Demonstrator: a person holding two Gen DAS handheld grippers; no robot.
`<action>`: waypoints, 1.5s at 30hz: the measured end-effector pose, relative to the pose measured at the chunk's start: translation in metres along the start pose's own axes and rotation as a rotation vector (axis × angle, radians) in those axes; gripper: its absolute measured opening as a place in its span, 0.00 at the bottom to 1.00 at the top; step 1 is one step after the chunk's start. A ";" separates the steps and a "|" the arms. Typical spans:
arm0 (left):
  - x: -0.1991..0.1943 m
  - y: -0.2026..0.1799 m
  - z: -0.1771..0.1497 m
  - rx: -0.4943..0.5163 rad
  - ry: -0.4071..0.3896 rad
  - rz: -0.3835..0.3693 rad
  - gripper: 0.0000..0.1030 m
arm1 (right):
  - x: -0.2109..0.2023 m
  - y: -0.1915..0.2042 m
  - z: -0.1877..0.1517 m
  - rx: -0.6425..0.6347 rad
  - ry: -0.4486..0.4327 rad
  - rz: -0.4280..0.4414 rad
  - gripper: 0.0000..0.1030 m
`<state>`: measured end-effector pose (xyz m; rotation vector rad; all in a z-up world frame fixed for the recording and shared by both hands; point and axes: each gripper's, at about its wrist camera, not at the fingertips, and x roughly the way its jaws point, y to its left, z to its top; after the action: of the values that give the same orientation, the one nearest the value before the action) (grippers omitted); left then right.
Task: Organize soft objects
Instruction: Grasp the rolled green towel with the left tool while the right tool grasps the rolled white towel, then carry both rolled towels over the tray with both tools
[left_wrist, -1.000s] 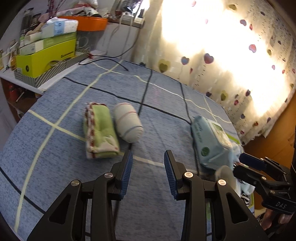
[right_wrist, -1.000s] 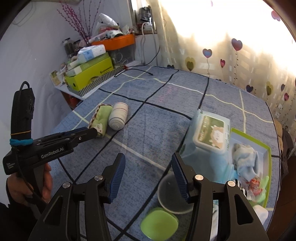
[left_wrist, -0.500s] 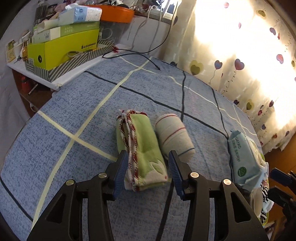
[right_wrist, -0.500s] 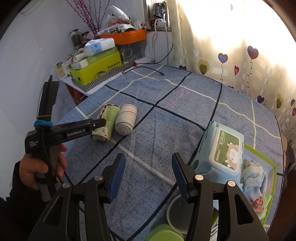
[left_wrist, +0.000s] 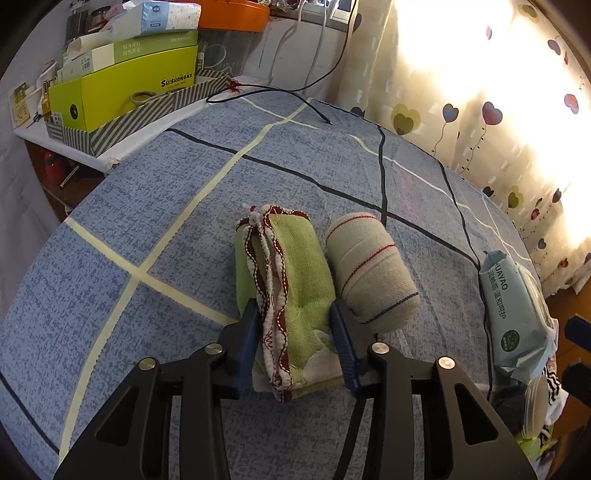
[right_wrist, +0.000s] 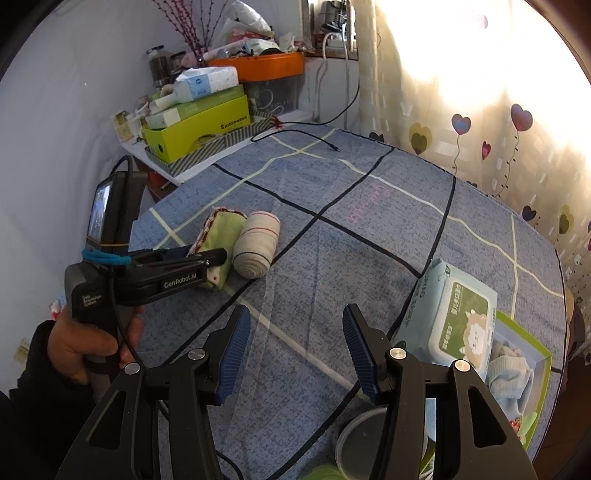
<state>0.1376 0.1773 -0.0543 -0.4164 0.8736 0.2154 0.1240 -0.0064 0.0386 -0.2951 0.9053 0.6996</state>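
Left wrist view: your left gripper (left_wrist: 295, 343) was closing on the folded green cloth (left_wrist: 291, 280), pads pressing both its sides, on the blue checked bedspread (left_wrist: 147, 221). A rolled beige bandage (left_wrist: 369, 266) lay touching its right side; the wipes pack (left_wrist: 513, 310) lay further right. Right gripper (right_wrist: 295, 347) stood open, empty. At far right, a green tray (right_wrist: 532, 343) held a pale blue cloth (right_wrist: 513, 380).

wipes pack (left_wrist: 515, 314) label too small to read; round container (right_wrist: 364, 439) partly hidden behind right tool.
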 end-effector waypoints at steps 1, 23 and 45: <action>-0.002 0.001 0.000 -0.003 -0.001 -0.005 0.34 | 0.002 0.002 0.003 -0.005 0.004 0.004 0.50; -0.015 0.031 -0.007 -0.112 0.013 -0.127 0.18 | 0.126 0.021 0.067 0.024 0.228 0.143 0.50; -0.006 0.016 -0.002 -0.113 0.041 -0.123 0.24 | 0.137 0.012 0.061 0.045 0.266 0.158 0.39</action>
<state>0.1270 0.1911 -0.0554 -0.5797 0.8751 0.1437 0.2108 0.0930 -0.0338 -0.2821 1.2059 0.7964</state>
